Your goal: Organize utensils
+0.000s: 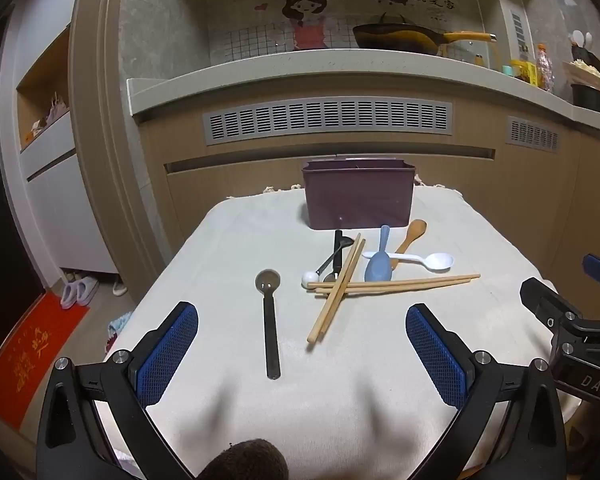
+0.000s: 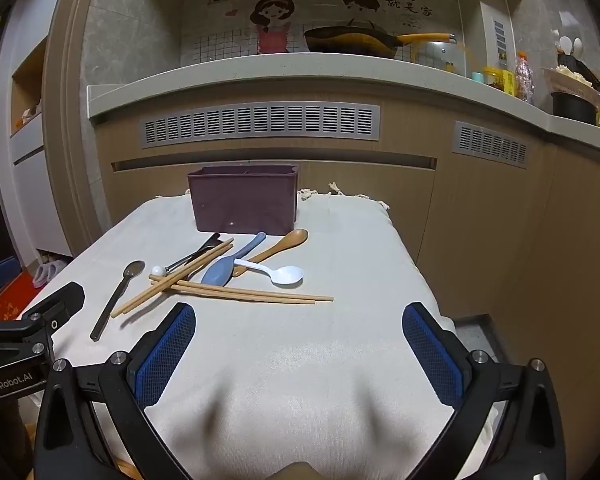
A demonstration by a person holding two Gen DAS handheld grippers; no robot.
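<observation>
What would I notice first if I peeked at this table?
Probably the messy pile of utensils in the middle of the white cloth: crossed wooden chopsticks, a blue spoon and a white spoon. Behind them stands a purple bin, and a dark metal spoon lies alone to the left.

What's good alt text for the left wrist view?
The open left gripper hovers over a cloth-covered table, a dark metal spoon lying straight ahead between its fingers. Beyond lies a heap of chopsticks and spoons before a purple bin; the right gripper shows at the right edge.
</observation>
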